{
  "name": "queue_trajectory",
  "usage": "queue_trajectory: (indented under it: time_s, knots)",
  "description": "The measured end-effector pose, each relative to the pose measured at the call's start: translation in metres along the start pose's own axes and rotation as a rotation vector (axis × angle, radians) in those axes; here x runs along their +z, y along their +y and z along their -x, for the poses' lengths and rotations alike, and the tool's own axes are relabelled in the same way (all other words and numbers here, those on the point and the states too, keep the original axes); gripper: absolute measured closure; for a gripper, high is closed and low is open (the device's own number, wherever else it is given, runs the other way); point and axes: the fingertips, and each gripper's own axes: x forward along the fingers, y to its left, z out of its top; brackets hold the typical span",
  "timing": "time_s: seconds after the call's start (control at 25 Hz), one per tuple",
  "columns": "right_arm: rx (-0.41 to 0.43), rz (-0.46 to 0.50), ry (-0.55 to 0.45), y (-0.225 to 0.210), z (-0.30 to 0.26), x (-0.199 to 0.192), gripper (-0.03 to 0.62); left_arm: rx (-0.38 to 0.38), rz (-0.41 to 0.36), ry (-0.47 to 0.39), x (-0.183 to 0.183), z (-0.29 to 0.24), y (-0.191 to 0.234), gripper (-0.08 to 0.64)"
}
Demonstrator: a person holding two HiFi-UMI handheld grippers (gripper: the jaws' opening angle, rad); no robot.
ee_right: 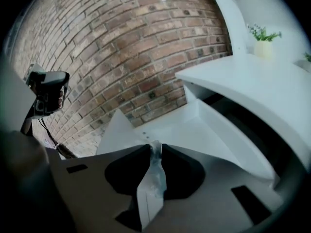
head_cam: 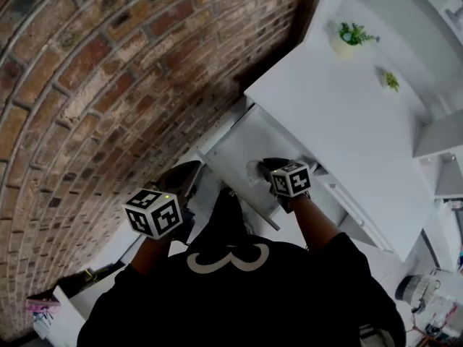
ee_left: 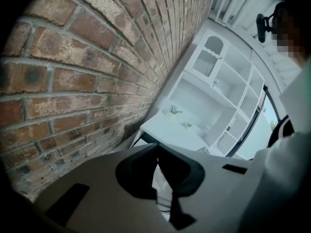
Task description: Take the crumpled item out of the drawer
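A white drawer (head_cam: pixel 235 150) stands pulled out from under the white desk top (head_cam: pixel 347 121). My right gripper (head_cam: pixel 266 169) reaches down into the drawer. In the right gripper view its jaws (ee_right: pixel 155 148) are pressed against a crumpled, pale, see-through item (ee_right: pixel 153 181) that runs up between them, with the drawer floor (ee_right: pixel 194 130) beyond. My left gripper (head_cam: pixel 187 178) hangs to the left of the drawer, near the brick wall. In the left gripper view its tips (ee_left: pixel 157 149) meet and nothing is between them.
A brick wall (head_cam: pixel 108 85) runs along the left. Two small potted plants (head_cam: pixel 353 35) (head_cam: pixel 391 80) stand on the desk top. White shelving (ee_left: pixel 218 96) rises behind the desk. A camera on a stand (ee_right: pixel 48 89) is at the far left by the wall.
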Motion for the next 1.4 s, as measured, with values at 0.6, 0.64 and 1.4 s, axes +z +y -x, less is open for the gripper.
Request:
queue_trajectory:
  time_s: [0.6, 0.64, 1.4]
  knots:
    - [0.045, 0.045, -0.399, 0.058, 0.171, 0.056, 0.526, -0.119, -0.072, -0.082, -0.002, 0.030, -0.090, 0.557]
    - [0.052, 0.053, -0.418, 0.063, 0.182, 0.057, 0.528, -0.131, -0.078, -0.089, -0.002, 0.032, -0.098, 0.557]
    - [0.157, 0.185, -0.698, 0.149, 0.322, 0.093, 0.531, -0.230, -0.229, -0.179, 0.032, 0.064, -0.178, 0.557]
